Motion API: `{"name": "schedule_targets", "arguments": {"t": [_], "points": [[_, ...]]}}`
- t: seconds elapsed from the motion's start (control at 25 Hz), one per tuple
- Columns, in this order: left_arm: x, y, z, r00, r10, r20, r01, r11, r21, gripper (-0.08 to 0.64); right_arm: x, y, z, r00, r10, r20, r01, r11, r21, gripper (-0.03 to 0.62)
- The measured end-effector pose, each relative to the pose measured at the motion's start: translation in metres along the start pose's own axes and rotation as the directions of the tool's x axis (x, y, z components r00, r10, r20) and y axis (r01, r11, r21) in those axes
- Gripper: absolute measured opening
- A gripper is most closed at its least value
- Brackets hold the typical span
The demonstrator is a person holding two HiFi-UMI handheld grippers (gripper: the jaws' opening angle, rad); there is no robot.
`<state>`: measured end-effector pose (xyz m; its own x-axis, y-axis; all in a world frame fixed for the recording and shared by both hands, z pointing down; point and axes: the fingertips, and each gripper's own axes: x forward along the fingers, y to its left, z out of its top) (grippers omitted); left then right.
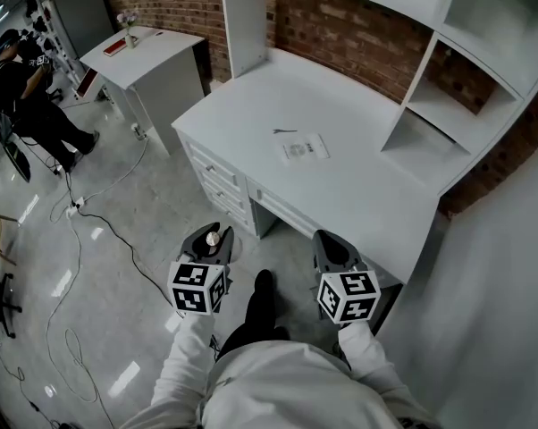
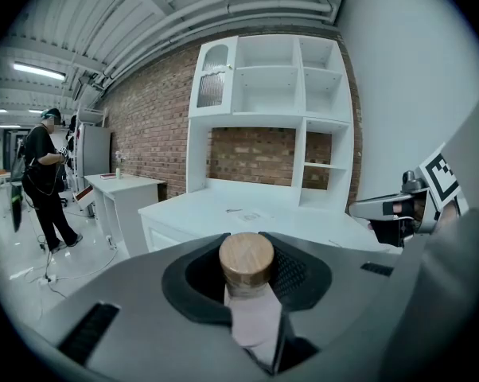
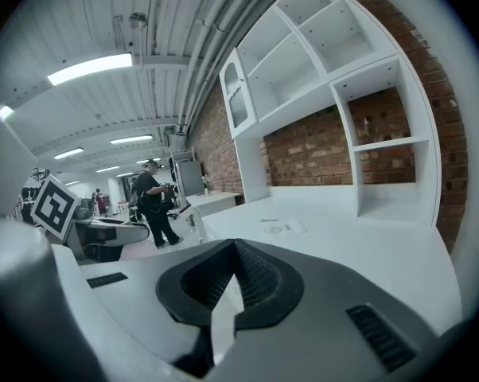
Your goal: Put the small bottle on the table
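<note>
Left gripper (image 1: 211,235) is clamped on the small pale bottle with its round wooden cap (image 2: 246,261), right gripper (image 3: 235,245) closed and empty, both short of the white desk (image 1: 358,186), so carry and placement remain.

A red brick wall (image 1: 340,25) runs across the top of the head view. Against it stands a broad white desk with drawers (image 1: 358,186), a tall white open-shelf hutch (image 1: 448,114) rising at its right end. In the upper left sits a smaller white table (image 1: 157,52). The glossy pale grey floor (image 1: 117,329) fills the left side, crossed by thin black cables (image 1: 108,229). In the right gripper view, a long fluorescent strip light (image 3: 88,68) glows at upper left on the ribbed white ceiling (image 3: 168,22).
</note>
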<state>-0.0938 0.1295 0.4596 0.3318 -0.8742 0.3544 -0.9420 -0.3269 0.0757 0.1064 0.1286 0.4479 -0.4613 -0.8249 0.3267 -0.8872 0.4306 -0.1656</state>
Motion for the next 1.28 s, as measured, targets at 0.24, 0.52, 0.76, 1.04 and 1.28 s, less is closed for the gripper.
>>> {"name": "schedule_targets", "arguments": {"t": [0.24, 0.52, 0.76, 1.04, 1.28], "points": [[0.053, 0.021, 0.016, 1.000, -0.020, -0.007, 0.020, 1.000, 0.002, 0.118, 0.051, -0.018, 0.015, 1.000, -0.011, -0.009, 0.011, 1.000, 0.011, 0.028], [0.108, 0.053, 0.034, 0.999, -0.036, -0.029, 0.036, 0.999, 0.003, 0.118, 0.114, -0.032, 0.036, 1.000, -0.009, -0.025, 0.010, 1.000, 0.028, 0.028], [0.151, 0.081, 0.053, 0.998, -0.051, -0.031, 0.051, 0.999, 0.009, 0.118, 0.158, -0.043, 0.052, 0.999, -0.034, -0.033, 0.035, 0.999, 0.035, 0.028], [0.194, 0.106, 0.074, 0.997, -0.077, -0.032, 0.077, 0.997, 0.026, 0.118, 0.199, -0.051, 0.073, 0.998, -0.051, -0.024, 0.052, 0.998, 0.034, 0.028], [0.222, 0.118, 0.084, 0.995, -0.101, -0.029, 0.101, 0.994, 0.030, 0.118, 0.226, -0.057, 0.080, 0.998, -0.064, -0.026, 0.065, 0.997, 0.031, 0.028]]}}
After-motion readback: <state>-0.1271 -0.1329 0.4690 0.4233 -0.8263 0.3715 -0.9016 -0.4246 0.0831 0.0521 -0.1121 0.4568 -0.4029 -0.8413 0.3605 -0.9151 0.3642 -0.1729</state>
